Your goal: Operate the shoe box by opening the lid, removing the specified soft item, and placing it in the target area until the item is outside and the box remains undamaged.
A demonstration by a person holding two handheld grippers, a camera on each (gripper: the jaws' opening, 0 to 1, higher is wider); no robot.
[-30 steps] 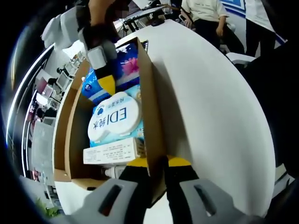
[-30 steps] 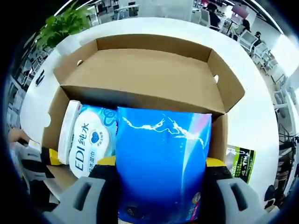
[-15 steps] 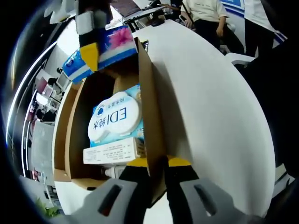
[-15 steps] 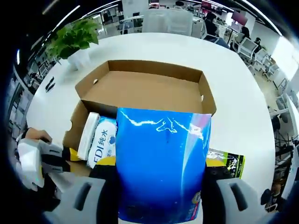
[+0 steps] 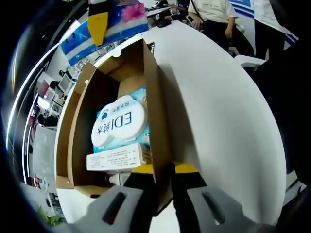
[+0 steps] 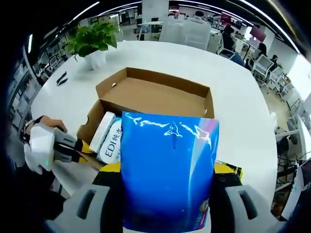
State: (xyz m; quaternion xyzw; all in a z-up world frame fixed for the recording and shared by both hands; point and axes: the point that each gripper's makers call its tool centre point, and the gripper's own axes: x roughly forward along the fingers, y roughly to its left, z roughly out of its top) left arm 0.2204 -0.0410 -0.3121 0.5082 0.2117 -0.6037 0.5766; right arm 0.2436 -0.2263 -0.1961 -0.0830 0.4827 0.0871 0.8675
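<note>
Box (image 6: 160, 94) as landmark: open on white table (image 5: 223, 111), lid folded back. Right gripper (image 6: 165, 170) pinching blue pack (image 6: 167, 170), held above the box, clear of it; also visible past the box's far end in left gripper view (image 5: 104, 24). Left gripper (image 5: 163, 170) pressed onto box wall at near end. Inside box: EDI wipes (image 5: 119, 124), small white carton (image 5: 116, 158) beside them. Plant (image 6: 92, 41) on table beyond box.

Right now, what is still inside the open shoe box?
Inside the shoe box lie a wet-wipes pack marked EDI and a white carton beside it. Whatever lies beneath them is covered. The blue soft pack is lifted out, in the right gripper.
</note>
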